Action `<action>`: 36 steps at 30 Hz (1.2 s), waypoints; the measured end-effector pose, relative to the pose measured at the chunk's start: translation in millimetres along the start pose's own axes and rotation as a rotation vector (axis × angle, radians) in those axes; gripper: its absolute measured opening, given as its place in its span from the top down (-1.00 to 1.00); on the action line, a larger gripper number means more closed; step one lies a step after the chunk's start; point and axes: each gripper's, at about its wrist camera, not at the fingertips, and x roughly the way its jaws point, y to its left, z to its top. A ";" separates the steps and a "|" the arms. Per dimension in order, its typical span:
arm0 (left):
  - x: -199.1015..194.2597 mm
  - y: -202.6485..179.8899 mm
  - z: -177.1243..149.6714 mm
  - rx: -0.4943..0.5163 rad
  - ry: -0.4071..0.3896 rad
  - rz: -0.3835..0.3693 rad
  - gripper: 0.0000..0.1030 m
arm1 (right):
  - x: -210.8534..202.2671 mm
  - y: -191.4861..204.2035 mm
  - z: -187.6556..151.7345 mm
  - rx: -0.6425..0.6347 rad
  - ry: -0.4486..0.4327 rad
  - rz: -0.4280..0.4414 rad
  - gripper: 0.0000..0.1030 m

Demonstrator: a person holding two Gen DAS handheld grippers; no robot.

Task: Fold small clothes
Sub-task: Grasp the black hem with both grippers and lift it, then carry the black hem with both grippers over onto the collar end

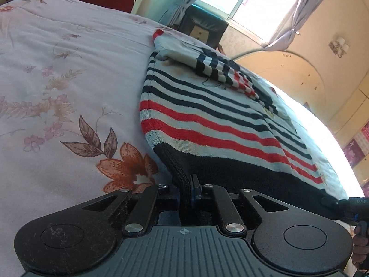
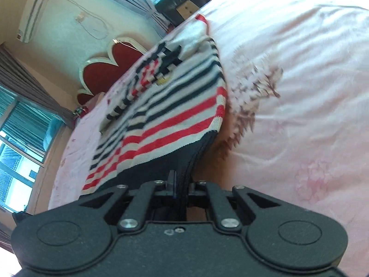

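Your left gripper (image 1: pixel 185 192) and right gripper (image 2: pixel 181 184) both had their jaws clamped on the striped sweater's (image 1: pixel 207 120) dark hem, on the bed (image 1: pixel 69 69).

Daylight only. Left wrist view: window (image 1: pixel 249 0) at upper centre is blown out, and glare whitens the bed edge (image 1: pixel 322 124) at right; focus is otherwise sharp. Right wrist view: motion blur smears the bedspread print (image 2: pixel 253 92) at centre right; upper right overexposed. Both show strong fisheye curvature and dark corners.
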 end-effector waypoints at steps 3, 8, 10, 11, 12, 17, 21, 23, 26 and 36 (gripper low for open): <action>-1.4 -4.4 -2.2 0.006 -0.010 0.017 0.85 | 3.4 -7.2 -4.6 0.056 -0.001 0.017 0.88; -0.2 -4.7 -3.1 -0.006 -0.012 0.019 0.85 | 5.9 -9.6 -4.8 0.058 0.006 0.023 0.88; -1.0 -2.7 -3.5 -0.032 -0.019 0.010 0.85 | 6.6 -10.4 -4.6 0.064 0.005 0.026 0.88; -3.1 -0.7 -3.6 -0.057 -0.027 0.001 0.85 | 6.2 -9.8 -3.8 0.064 0.003 0.027 0.88; -6.2 1.8 -3.8 -0.089 -0.044 -0.018 0.85 | 3.9 -8.9 -3.2 0.060 -0.004 0.029 0.88; -13.8 17.6 -4.6 -0.283 -0.098 -0.122 0.85 | -8.6 14.3 6.0 -0.082 -0.026 0.014 0.87; -13.0 22.9 0.1 -0.418 -0.146 -0.199 0.85 | -10.2 33.3 19.2 -0.171 -0.023 0.012 0.87; -17.7 18.5 12.3 -0.434 -0.184 -0.228 0.85 | -13.2 41.4 32.5 -0.186 -0.041 0.013 0.87; -23.8 10.1 39.4 -0.426 -0.231 -0.270 0.85 | -21.8 59.8 56.2 -0.234 -0.081 0.019 0.87; 6.5 -19.8 167.6 -0.335 -0.279 -0.318 0.85 | -20.6 100.9 162.7 -0.222 -0.200 0.078 0.87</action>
